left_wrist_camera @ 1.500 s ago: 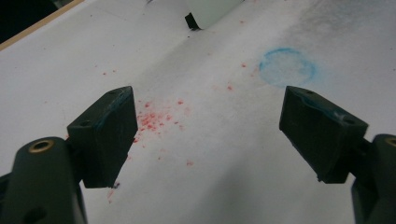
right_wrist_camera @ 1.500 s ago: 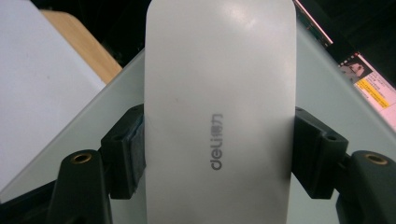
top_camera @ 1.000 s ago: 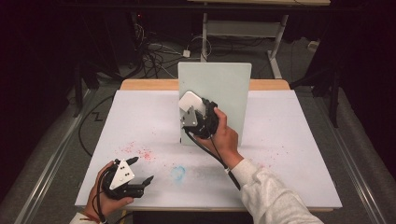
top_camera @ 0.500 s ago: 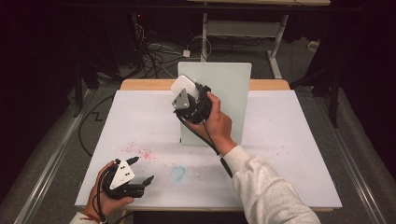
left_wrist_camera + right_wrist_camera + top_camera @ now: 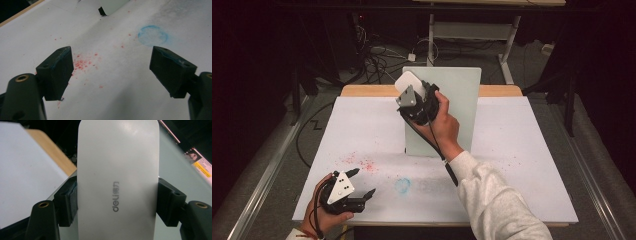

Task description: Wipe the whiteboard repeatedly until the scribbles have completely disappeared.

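Right gripper (image 5: 404, 85): raised against the upper left part of the upright pale green board (image 5: 457, 110); its jaws are closed on the long sides of a white eraser (image 5: 408, 82).
White eraser, right gripper view (image 5: 117, 180): a smooth white block with rounded corners, pinched between both pads and standing up past them; the board's pale surface lies behind it.
Writing: "deli" in grey letters, followed by two small characters, runs lengthwise down the eraser's face in the right gripper view; the high view is too small to show this print.
Left gripper (image 5: 362, 184): held low over the near left of the tabletop (image 5: 522, 150), well apart from the board; its jaws stand wide apart with nothing between them.
Left gripper view: the pads carry traces of blue along their edges; between them lies white paper with red specks (image 5: 82, 63) and a smudged blue ring (image 5: 153, 35).
High view of the marks: the red specks (image 5: 362, 162) lie just ahead of the left gripper and the blue ring (image 5: 402, 185) to its right.
Board foot: a small black foot (image 5: 101, 11) under the board's corner appears in the left gripper view.
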`<state>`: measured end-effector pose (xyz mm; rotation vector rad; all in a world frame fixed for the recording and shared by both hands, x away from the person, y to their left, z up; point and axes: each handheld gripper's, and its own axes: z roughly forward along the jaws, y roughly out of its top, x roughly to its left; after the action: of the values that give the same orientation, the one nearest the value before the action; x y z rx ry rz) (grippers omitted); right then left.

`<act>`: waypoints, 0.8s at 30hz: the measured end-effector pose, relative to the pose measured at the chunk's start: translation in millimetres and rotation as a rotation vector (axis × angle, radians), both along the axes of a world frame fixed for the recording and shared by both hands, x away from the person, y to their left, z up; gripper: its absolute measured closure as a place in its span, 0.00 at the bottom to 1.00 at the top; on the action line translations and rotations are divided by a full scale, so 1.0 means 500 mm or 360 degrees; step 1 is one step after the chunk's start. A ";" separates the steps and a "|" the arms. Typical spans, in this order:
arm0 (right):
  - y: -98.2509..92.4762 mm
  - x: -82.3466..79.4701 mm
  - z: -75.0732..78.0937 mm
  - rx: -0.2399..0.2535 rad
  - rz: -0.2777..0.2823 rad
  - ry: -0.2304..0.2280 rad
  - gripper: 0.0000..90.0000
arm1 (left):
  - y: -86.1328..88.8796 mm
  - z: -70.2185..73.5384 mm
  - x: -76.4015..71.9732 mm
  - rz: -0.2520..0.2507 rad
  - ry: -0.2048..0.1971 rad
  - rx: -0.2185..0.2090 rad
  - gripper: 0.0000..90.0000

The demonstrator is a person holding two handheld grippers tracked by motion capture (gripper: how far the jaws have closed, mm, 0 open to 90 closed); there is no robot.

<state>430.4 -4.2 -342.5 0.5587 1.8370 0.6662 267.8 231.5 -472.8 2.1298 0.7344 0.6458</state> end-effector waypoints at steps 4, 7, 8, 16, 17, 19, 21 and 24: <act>-0.010 -0.022 -0.056 -0.0082 0.0043 0.0032 0.34 | -0.001 0.000 0.000 0.0001 0.0003 0.0005 0.21; -0.021 -0.038 -0.096 -0.0132 0.0069 0.0055 0.34 | -0.003 0.000 0.001 -0.0003 0.0003 0.0020 0.21; -0.024 -0.041 -0.104 -0.0141 0.0076 0.0063 0.34 | -0.004 0.000 0.001 -0.0002 0.0004 0.0018 0.21; -0.076 -0.065 -0.134 -0.0059 0.0194 0.0181 0.34 | -0.009 -0.003 0.007 0.0002 0.0010 0.0027 0.21; -0.083 -0.069 -0.135 -0.0040 0.0224 0.0189 0.34 | -0.008 -0.003 0.007 0.0005 0.0011 0.0027 0.21; -0.098 -0.078 -0.133 -0.0003 0.0276 0.0194 0.34 | -0.008 -0.003 0.007 0.0010 0.0008 0.0029 0.21; -0.111 -0.087 -0.130 0.0002 0.0298 0.0185 0.34 | -0.008 -0.003 0.007 0.0012 0.0008 0.0027 0.21; -0.132 -0.102 -0.127 0.0035 0.0322 0.0176 0.34 | -0.009 -0.004 0.008 0.0015 0.0011 0.0032 0.21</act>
<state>379.5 -70.1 -405.9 0.4347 2.0098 0.8051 271.8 226.8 -474.8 2.1491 0.7450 0.6536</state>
